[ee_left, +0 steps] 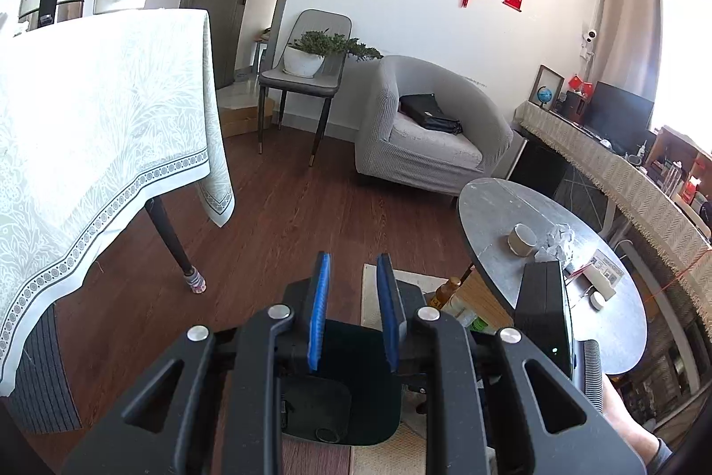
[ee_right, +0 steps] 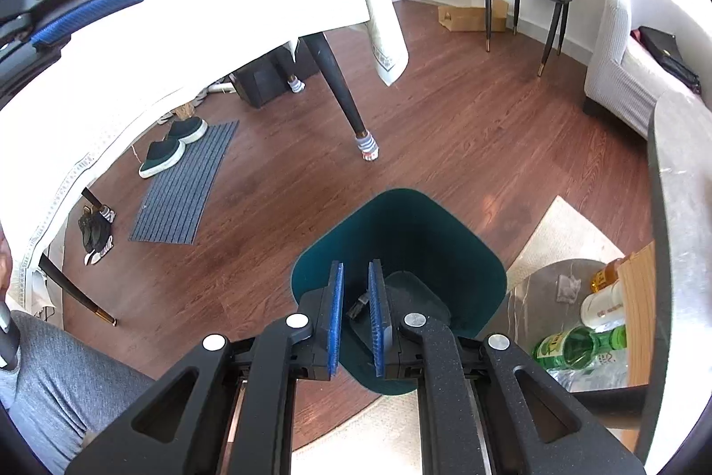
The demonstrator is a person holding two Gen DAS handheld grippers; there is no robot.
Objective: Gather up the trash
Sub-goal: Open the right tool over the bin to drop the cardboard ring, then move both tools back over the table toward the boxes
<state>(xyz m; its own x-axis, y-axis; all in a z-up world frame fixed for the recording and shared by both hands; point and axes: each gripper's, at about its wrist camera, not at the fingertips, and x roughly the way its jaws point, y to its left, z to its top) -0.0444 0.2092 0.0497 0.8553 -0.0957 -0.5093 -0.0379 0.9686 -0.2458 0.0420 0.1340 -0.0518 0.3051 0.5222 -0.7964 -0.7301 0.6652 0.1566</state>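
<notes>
A dark teal trash bin (ee_right: 414, 234) stands on the wood floor, right under my right gripper (ee_right: 356, 274), which is open and empty over its mouth. A small dark item (ee_right: 358, 308) lies inside. The bin also shows in the left wrist view (ee_left: 351, 381), below my left gripper (ee_left: 353, 265), open and empty. Crumpled white paper (ee_left: 556, 241) lies on the round grey table (ee_left: 498, 203). A crumpled tissue (ee_right: 568, 288), a green bottle (ee_right: 578, 348), a white bottle (ee_right: 603, 306) and an amber bottle (ee_right: 607, 274) sit on the lower shelf (ee_right: 534, 297).
A dining table with a white patterned cloth (ee_left: 89, 127) stands at the left, its leg (ee_right: 340, 92) near the bin. A grey armchair (ee_left: 427, 132) and a chair with a plant (ee_left: 311, 61) stand behind. Shoes (ee_right: 171, 148) and a mat (ee_right: 187, 181) lie on the floor. A cream rug (ee_right: 569, 234) lies under the round table.
</notes>
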